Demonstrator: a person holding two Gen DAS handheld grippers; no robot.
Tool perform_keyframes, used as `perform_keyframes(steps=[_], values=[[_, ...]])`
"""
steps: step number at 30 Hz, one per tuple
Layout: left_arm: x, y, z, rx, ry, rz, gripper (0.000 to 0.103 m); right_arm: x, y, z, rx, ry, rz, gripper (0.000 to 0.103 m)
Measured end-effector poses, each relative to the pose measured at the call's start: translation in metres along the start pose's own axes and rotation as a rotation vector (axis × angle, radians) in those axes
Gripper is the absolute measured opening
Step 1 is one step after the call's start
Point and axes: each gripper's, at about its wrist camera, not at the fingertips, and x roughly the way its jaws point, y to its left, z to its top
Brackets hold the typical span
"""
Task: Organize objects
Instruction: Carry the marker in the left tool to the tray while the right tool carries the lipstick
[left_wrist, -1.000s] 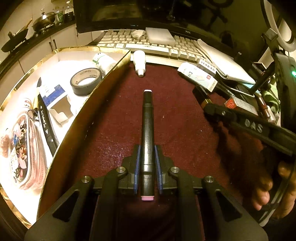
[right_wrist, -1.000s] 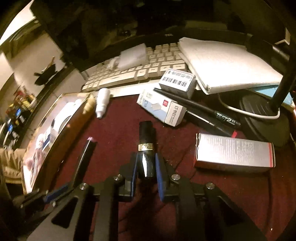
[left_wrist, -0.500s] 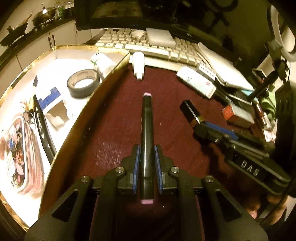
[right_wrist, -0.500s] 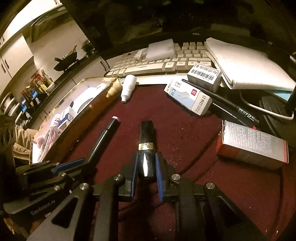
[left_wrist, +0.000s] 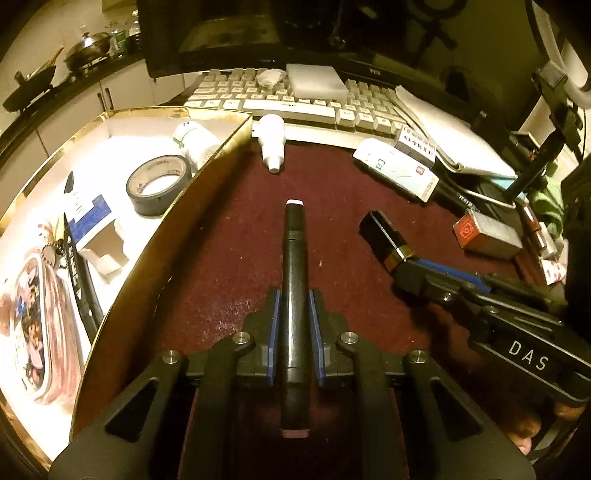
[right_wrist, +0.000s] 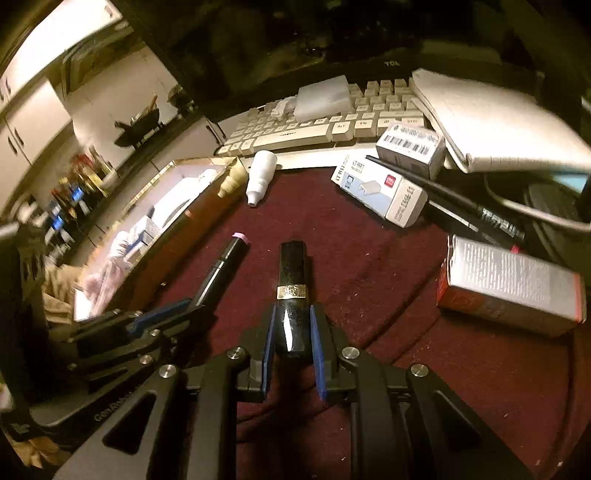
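Black marker (left_wrist: 294, 280) clamped in left tongs (left_wrist: 294, 325), lipstick (right_wrist: 291, 291) in right tongs (right_wrist: 291, 339); neither's in gold-rimmed box (left_wrist: 207, 173) yet; dropper bottle (left_wrist: 271, 146), cartons etc. remain on tabletop (left_wrist: 340, 206).

Right gripper (left_wrist: 400, 264) swung in — lipstick (left_wrist: 384, 238) nearer.

It was a home desk – a beige keyboard (left_wrist: 295, 107) lay under a dark monitor (left_wrist: 236, 33). Left of the keyboard, pans (left_wrist: 86, 46) stood on a kitchen counter above white cabinets (left_wrist: 122, 92) – right of it, a notebook (left_wrist: 450, 140).
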Motion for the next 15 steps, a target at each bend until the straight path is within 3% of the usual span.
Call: perform_keyframes(steps=[5,15], values=[[-0.018,0.008,0.0,-0.039,-0.043,0.026,0.015,-0.001,0.003,-0.007,0.031,0.032,0.097,0.017],[-0.049,0.035,0.009,-0.128,-0.105,0.094,0.015,-0.009,0.033,0.001,-0.009,0.019,0.12,0.017]])
